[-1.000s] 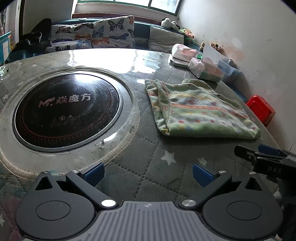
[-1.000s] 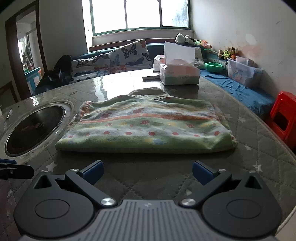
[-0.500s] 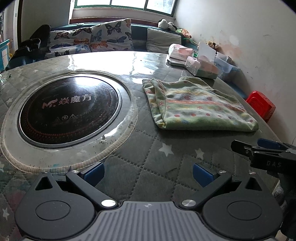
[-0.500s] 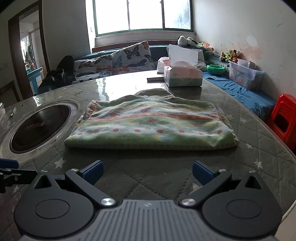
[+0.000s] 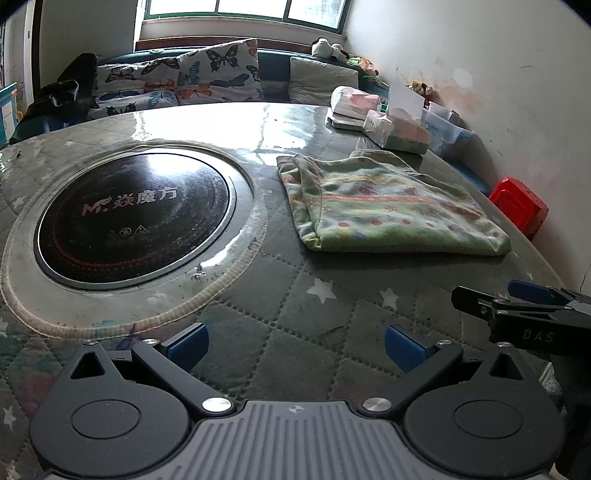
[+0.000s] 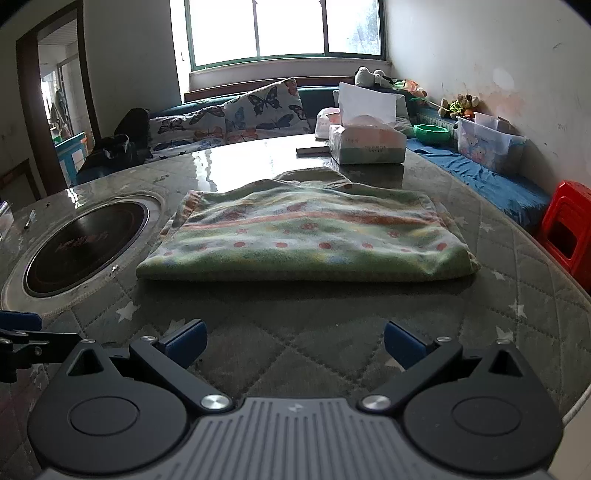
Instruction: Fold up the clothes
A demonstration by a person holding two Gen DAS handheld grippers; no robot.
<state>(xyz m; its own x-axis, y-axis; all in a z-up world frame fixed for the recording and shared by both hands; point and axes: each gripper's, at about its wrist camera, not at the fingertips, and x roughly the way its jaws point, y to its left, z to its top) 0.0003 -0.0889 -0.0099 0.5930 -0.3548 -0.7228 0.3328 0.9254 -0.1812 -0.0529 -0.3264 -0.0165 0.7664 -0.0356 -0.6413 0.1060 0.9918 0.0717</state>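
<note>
Daylight came from the window (image 6: pixel 284 29) far ahead of both claws, blown out to near white, and it threw a bright glare patch on the glossy table (image 5: pixel 207 122) well beyond the fingertips. The room was otherwise dim, with the garment (image 6: pixel 306 236) casting a soft shadow toward the right claw. Fisheye distortion bent the edges, the corners went black, and the distant detail was soft.

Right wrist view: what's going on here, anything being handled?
Nothing is held. A green patterned garment lies folded flat on the quilted table, beside the built-in cooktop. The right hand-held gripper and left hand-held gripper both sit open and empty, short of the garment's near edge.
</note>
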